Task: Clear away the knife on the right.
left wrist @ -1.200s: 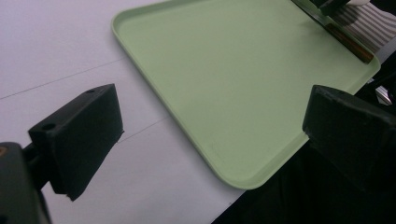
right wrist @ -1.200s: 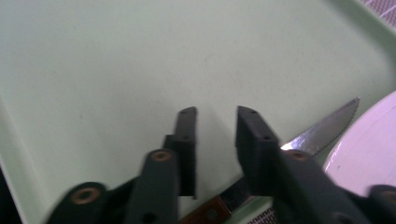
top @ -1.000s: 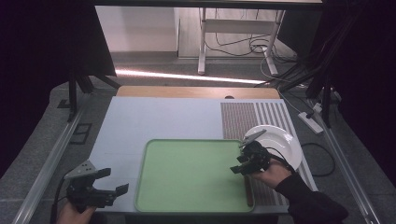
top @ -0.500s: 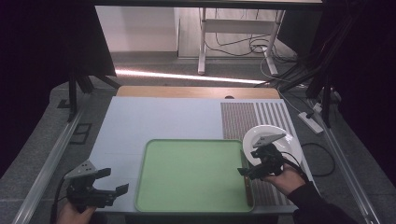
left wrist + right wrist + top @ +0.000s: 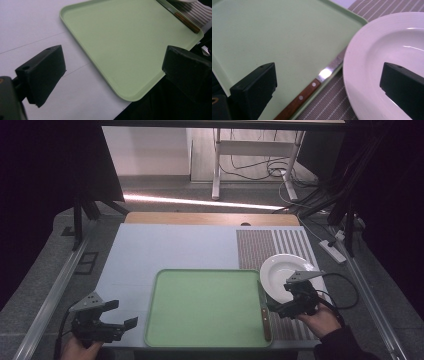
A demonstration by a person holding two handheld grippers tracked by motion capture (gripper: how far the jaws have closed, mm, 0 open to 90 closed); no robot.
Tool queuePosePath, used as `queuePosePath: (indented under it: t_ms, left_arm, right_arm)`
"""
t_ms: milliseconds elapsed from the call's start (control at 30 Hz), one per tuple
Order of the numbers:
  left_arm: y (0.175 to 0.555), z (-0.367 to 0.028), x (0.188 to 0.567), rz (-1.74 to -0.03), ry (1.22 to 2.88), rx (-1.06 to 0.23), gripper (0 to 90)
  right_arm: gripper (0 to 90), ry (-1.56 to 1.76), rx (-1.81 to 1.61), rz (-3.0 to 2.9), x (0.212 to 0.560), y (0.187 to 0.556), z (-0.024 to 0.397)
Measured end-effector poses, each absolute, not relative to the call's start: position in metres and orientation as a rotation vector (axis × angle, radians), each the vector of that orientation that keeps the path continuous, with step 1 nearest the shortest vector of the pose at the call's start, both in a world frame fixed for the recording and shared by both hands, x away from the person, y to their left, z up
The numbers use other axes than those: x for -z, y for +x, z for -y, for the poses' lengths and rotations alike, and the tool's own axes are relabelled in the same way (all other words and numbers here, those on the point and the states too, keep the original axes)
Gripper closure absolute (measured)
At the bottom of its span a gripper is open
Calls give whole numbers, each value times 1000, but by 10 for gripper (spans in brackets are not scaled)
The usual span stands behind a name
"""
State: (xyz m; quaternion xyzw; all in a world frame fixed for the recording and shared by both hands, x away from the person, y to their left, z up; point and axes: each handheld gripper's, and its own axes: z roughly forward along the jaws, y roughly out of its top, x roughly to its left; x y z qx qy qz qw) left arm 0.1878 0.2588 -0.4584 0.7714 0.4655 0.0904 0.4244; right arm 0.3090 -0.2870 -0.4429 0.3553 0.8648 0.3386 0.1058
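Observation:
A light green tray lies at the table's front middle, bare inside. Along its right edge rests a knife with a wooden handle, the handle toward me. A white plate sits on the striped mat just right of the tray. My right gripper hovers open at the plate's near edge; in the right gripper view its jaws straddle the knife and the plate's rim. My left gripper stands open off the tray's front left corner, holding nothing.
The pale blue table top stretches behind the tray. The table's front edge runs just below both hands. A cable loops right of the plate. Metal rails flank the table, and a desk leg with cords stands beyond.
My right gripper has shifted right and slightly toward me, off the tray's edge to the plate's near side. The left gripper, plate and knife have stayed put.

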Motion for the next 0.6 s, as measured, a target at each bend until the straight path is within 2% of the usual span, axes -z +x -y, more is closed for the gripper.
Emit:
queuePosePath:
  t_ms: [600]
  left_arm:
    - [188,-260,458,-1177,1915,-231,20]
  right_arm:
    - [0,1127,-958,-2428,442,288,321]
